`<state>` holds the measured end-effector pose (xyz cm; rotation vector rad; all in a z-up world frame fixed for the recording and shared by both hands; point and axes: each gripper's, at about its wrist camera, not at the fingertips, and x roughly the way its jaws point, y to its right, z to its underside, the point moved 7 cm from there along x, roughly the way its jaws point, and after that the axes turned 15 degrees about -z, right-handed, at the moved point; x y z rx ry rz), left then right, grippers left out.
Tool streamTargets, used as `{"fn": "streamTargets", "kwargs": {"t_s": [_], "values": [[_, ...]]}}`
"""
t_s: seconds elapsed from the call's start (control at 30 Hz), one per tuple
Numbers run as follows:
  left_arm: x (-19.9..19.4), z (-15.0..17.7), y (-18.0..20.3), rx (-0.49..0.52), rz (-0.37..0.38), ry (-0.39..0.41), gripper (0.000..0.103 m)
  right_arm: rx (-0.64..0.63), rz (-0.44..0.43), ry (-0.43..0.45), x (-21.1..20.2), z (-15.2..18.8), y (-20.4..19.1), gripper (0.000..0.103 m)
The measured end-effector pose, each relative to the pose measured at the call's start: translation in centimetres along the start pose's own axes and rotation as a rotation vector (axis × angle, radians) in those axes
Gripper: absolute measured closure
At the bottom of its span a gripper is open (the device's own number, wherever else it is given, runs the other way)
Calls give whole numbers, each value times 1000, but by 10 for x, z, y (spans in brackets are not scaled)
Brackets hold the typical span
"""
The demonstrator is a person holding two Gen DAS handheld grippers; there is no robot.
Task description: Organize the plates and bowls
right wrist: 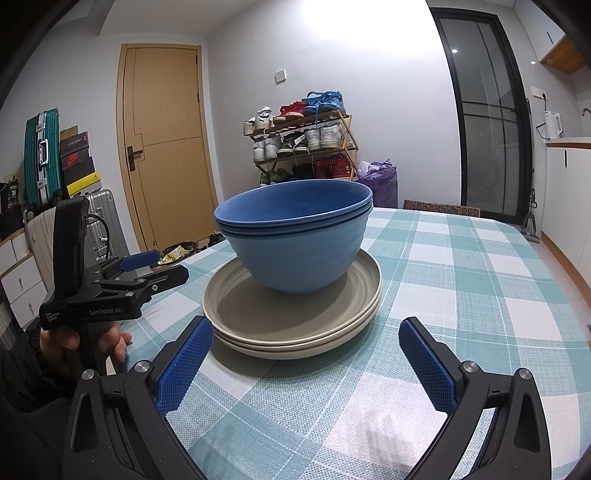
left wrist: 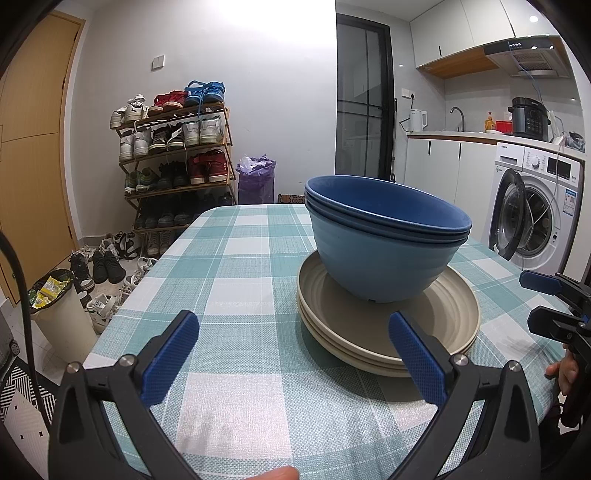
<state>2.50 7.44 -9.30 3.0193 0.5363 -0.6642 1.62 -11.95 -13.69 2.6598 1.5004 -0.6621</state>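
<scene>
Both the left gripper (left wrist: pixel 293 354) and right gripper (right wrist: pixel 306 363) gape wide, empty; nested bowls (right wrist: pixel 295 240) hide plates' (right wrist: pixel 291 321) centres.

Grey walls, wooden door (right wrist: pixel 168 147); loaded shoe rack (left wrist: pixel 177 155), washing machine (left wrist: pixel 532 206); dark glass door (left wrist: pixel 364 99)

My room is evenly bright from overhead light that blows out to white glare on the wall (left wrist: pixel 258 22) at the top of both views. Soft shadows sit under the plates (right wrist: pixel 295 325). Focus is sharp throughout, though the fisheye bends the door (right wrist: pixel 166 147) and blackens the corners.
</scene>
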Motion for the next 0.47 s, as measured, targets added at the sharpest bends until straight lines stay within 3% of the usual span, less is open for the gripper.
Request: {"fn": "streamTargets", "kwargs": {"t_s": [0.47], "values": [[-1,0,1,-4,6,-1,0,-1,-1,-1,0,1,-1,1]]}}
